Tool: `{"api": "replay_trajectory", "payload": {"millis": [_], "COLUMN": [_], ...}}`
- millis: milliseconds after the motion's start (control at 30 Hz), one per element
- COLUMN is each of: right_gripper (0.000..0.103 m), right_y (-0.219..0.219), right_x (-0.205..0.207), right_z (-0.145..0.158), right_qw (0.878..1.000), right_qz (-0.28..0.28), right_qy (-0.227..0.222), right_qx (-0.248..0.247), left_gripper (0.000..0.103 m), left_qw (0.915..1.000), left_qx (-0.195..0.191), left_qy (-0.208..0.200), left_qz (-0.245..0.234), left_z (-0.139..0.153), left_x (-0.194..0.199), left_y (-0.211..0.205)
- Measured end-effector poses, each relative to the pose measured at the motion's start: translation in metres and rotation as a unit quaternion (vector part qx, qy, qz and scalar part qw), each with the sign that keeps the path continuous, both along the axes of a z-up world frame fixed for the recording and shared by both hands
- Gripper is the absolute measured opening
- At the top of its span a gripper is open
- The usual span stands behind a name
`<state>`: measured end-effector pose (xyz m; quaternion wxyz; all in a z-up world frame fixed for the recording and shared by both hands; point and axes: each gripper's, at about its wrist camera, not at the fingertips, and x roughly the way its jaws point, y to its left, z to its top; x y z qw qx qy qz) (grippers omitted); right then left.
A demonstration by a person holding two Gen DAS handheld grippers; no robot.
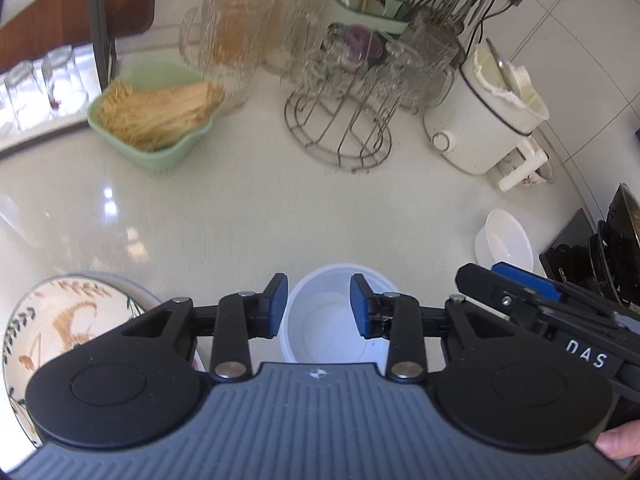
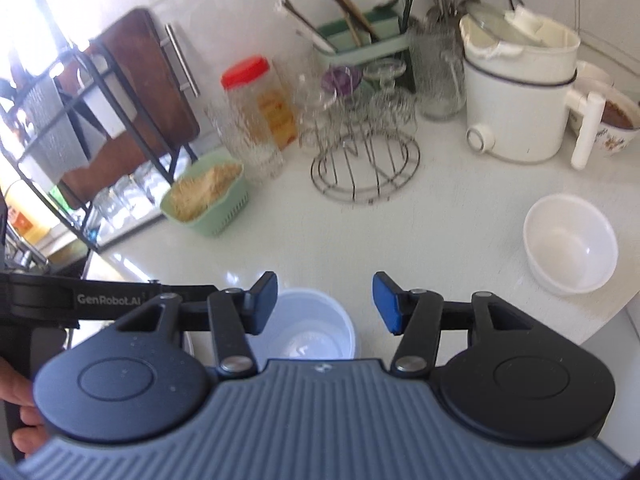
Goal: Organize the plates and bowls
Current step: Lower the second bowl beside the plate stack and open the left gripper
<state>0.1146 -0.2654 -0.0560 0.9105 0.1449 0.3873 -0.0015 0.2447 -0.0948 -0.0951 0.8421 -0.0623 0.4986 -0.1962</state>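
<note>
The pale glossy countertop (image 1: 248, 208) is crowded along its back edge: a round chrome wire rack (image 1: 338, 128) hung with clear glassware stands in the middle, a tall clear plastic jar with a red screw lid (image 1: 236, 28) and ribbed glass mugs just to its left, and a mint-green utensil caddy (image 2: 360, 50) holding chopsticks and a sponge behind it. To the right sits a white electric cooking pot with a cream liner (image 2: 520, 92), its side handle reaching toward a floral-patterned ceramic bowl (image 2: 618, 130) that holds something brown. On the left a mint-green slotted plastic basket (image 1: 156, 112) is full of pale straw-coloured sticks. The left gripper (image 1: 319, 306) has its blue-padded jaws spread moderately wide and grips nothing; directly under and between them stands a translucent white plastic tub (image 1: 332, 320), apparently with nothing in it. A large ceramic plate with an ochre wheat pattern (image 1: 60, 320) lies at the near left, partly hidden by the gripper body. The right gripper (image 2: 325, 300) is likewise wide apart with nothing between its pads, poised over the same tub, just to its right side. A plain white ceramic bowl (image 2: 570, 250), with nothing inside, rests well to the right near the counter edge, apart from the tub.
</note>
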Motion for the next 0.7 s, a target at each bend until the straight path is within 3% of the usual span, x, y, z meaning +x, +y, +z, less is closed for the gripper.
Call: {"api": "replay_trajectory", "payload": {"millis": [367, 700], "right_gripper": [0.055, 0.055], "right_y": [-0.006, -0.029], "right_x": [-0.014, -0.022], "right_z": [0.028, 0.035], "right_qw": [0.998, 0.996], "right_qz": [-0.029, -0.066], "right_qy": [-0.044, -0.057], "right_qx": [-0.029, -0.031], "left_gripper": [0.039, 0.039], "left_qw": [0.9988, 0.9974], "left_qx": [0.000, -0.001], "left_qy": [-0.049, -0.064], "left_qz": [-0.003, -0.033], "left_z": [0.035, 0.043], "left_x": [-0.010, -0.008], "left_y": [-0.013, -0.041]}}
